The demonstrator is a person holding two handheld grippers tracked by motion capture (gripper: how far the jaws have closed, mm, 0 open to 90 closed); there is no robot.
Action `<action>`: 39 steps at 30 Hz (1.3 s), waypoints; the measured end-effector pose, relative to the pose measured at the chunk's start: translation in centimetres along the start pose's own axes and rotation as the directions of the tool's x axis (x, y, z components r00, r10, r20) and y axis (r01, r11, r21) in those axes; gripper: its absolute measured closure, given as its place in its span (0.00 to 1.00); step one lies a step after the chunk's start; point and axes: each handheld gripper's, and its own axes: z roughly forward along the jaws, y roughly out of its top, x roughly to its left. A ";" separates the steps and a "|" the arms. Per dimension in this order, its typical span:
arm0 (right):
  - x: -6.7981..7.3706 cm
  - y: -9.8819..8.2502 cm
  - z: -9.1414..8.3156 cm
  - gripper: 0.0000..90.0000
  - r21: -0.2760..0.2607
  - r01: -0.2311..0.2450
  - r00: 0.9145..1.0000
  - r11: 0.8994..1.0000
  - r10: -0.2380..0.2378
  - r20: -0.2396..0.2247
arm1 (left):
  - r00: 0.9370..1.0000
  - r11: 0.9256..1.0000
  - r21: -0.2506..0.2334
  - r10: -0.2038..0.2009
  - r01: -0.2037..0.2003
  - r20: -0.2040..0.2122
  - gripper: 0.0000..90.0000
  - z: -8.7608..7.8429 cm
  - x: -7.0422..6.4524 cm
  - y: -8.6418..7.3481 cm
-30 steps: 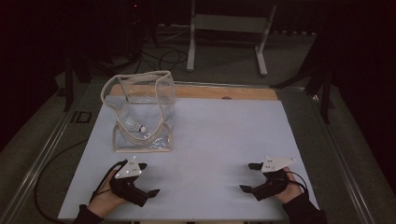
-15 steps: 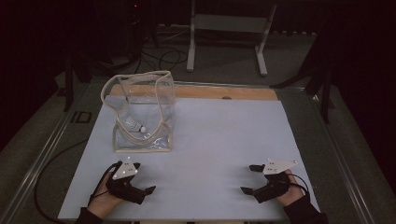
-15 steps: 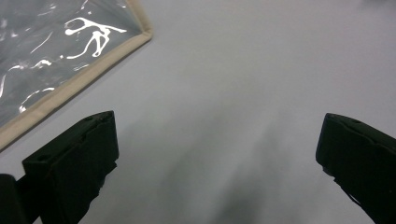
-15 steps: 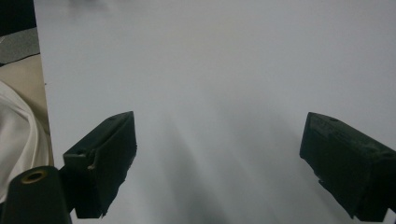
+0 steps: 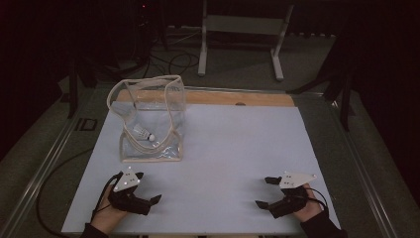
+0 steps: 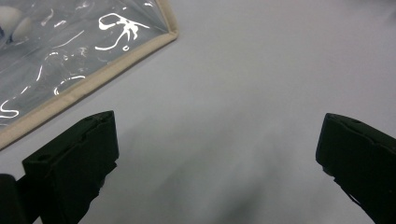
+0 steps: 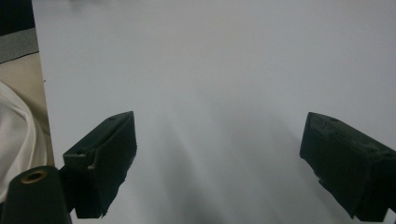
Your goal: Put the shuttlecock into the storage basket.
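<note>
A clear plastic bag (image 5: 148, 124) with beige trim and loop handles stands upright on the left half of the white mat (image 5: 228, 144). Inside it lies a white shuttlecock (image 5: 143, 133). My left gripper (image 5: 147, 187) rests near the mat's front edge, just in front of the bag, open and holding nothing. The left gripper view has its jaws wide apart (image 6: 217, 154), with the bag's beige-edged bottom corner (image 6: 70, 56) ahead to the left. My right gripper (image 5: 263, 192) sits at the front right, open over bare mat (image 7: 229, 158).
A wooden strip (image 5: 223, 97) runs along the mat's far edge. Beyond the table stand a grey metal frame (image 5: 242, 25) and floor cables (image 5: 173, 59). In the right gripper view, white cloth (image 7: 14, 140) lies past the mat's edge.
My left hand and gripper have slid slightly left and back toward the front edge. The right gripper has barely moved. The bag stays put.
</note>
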 end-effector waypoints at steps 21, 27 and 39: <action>-0.2 -0.2 0.9 0.12 -0.028 0.007 0.999 1.000 -0.006 0.048 | 0.999 0.996 -0.089 0.017 -0.020 -0.039 0.00 -0.3 0.1 -0.5; -0.2 -0.3 0.9 0.12 -0.027 0.008 0.998 1.000 -0.006 0.056 | 0.999 0.995 -0.095 0.017 -0.022 -0.051 0.00 -0.3 0.1 -0.6; -0.2 -0.2 0.9 0.12 -0.024 0.006 0.998 1.000 -0.005 0.057 | 0.998 0.992 -0.122 0.025 -0.032 -0.062 0.00 -0.3 0.1 -0.6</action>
